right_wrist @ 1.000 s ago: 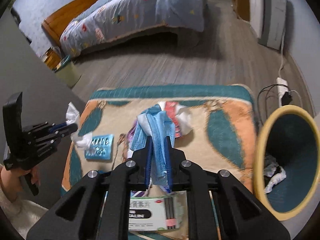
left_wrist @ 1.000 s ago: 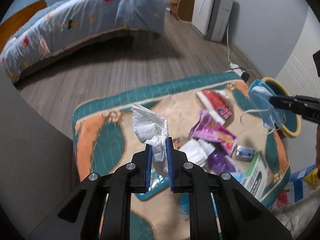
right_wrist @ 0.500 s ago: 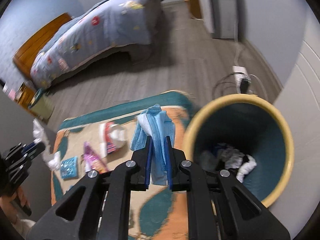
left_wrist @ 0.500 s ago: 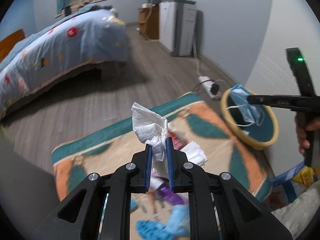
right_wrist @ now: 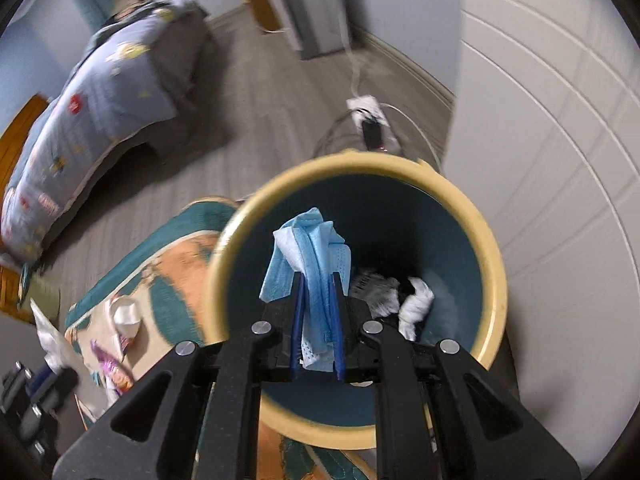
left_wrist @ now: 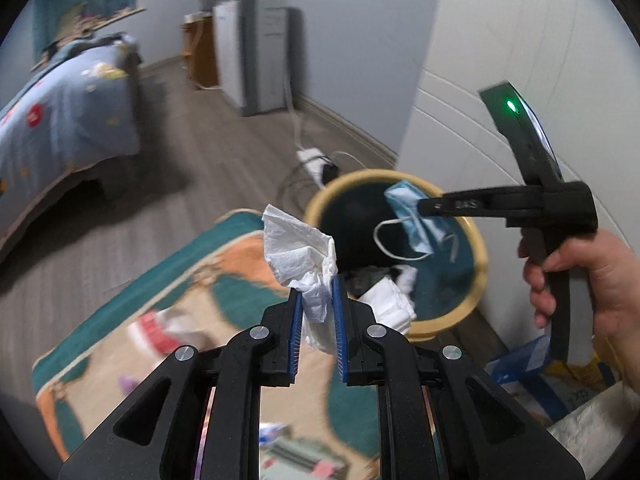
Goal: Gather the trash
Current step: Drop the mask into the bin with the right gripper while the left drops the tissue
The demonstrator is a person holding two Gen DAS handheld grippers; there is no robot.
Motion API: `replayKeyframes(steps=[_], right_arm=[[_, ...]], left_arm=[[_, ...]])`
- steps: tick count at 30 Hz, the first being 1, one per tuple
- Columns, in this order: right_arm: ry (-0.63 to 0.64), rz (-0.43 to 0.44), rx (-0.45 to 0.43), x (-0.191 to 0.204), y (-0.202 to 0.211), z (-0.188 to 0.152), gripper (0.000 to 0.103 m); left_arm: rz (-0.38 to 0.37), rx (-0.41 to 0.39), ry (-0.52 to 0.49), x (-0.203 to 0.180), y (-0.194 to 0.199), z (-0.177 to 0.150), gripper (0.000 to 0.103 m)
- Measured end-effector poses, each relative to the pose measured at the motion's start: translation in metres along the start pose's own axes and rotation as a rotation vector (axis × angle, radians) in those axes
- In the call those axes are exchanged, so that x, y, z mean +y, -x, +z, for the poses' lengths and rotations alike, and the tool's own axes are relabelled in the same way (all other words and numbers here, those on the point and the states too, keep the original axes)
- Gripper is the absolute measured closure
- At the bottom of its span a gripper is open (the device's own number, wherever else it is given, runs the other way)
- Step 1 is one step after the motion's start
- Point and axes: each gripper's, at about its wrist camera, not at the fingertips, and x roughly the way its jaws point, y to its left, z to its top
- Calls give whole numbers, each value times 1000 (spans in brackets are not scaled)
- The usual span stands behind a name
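r gripper (right_wrist: 316, 292) clamps mask (right_wrist: 310, 248) over bin (right_wrist: 490, 264); l gripper (left_wrist: 316, 300) clamps tissue (left_wrist: 300, 248); rug (left_wrist: 224, 292) on wood floor (left_wrist: 208, 168).

A quilted bed (left_wrist: 60, 120), grey cabinet (left_wrist: 256, 56) and power strip (right_wrist: 368, 114).

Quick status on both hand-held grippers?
Left hand-held gripper: closed on white tissue.
Right hand-held gripper: closed on blue face mask, over the bin.

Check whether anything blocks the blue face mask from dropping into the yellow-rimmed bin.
Nothing visible does. The right gripper holds the blue face mask over the open mouth of the yellow-rimmed teal bin; only crumpled trash lies at the bottom.
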Motion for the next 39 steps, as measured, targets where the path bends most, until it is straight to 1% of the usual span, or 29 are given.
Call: replayKeyframes(steps=[3,6,9,10,11,12,13,14,15,16,18,20,21,22,23,24,26,29,33,39], right_arm=[[-62,-8,21,-14,-8,-2,91],[-98,-25,29,-24,-13,-2,91],[-119,-37,17,-30,-13,0,90],[-120,-38,19,-30,-14,0,89],[-120,-36,21,-30,-15,-1,88],[-118,-34,26,-30,-16,-1,84],[-115,-33,29,-29,-17,-1,82],[-114,-35,28,-29,-17,0,77],[-114,-35,26,-29,-16,-1,70],[-116,-32,23,-30,-15,-2,67],[-120,-31,13,-29,-13,-1,48],[-124,-31,-1,-29,-11,-1,37],[-122,-31,-5,-28,-10,-1,32],[-116,-30,-10,-26,-9,0,29],[-109,-30,-15,-24,-8,0,23],[-100,-31,-23,-21,-6,0,18],[-85,-37,-32,-18,-4,-1,16],[-58,-43,-40,-9,0,-2,11],[-13,-49,-47,5,4,-4,8],[53,-29,-80,29,17,-8,6]], left_arm=[[-10,31,-42,-18,-24,5,88],[-19,66,-51,-30,-46,11,88],[-24,69,-62,-35,-57,19,87],[-29,66,-64,-35,-59,20,83],[-34,65,-65,-33,-60,20,76],[-36,62,-66,-33,-61,22,72],[-38,56,-65,-33,-61,23,63],[-37,48,-64,-32,-60,23,53],[-34,42,-64,-35,-59,23,50],[-35,34,-62,-33,-58,23,47],[-32,31,-56,-30,-57,22,44],[-23,26,-41,-25,-54,20,35],[-24,20,-27,-21,-51,20,33],[-18,15,-14,-18,-48,19,25],[-9,8,-3,-15,-44,18,19],[-2,-6,14,-9,-39,16,17],[10,-23,38,-2,-30,14,11],[38,-34,66,7,-21,11,10],[63,-44,110,25,-2,1,9],[118,-53,142,55,32,-18,9]])
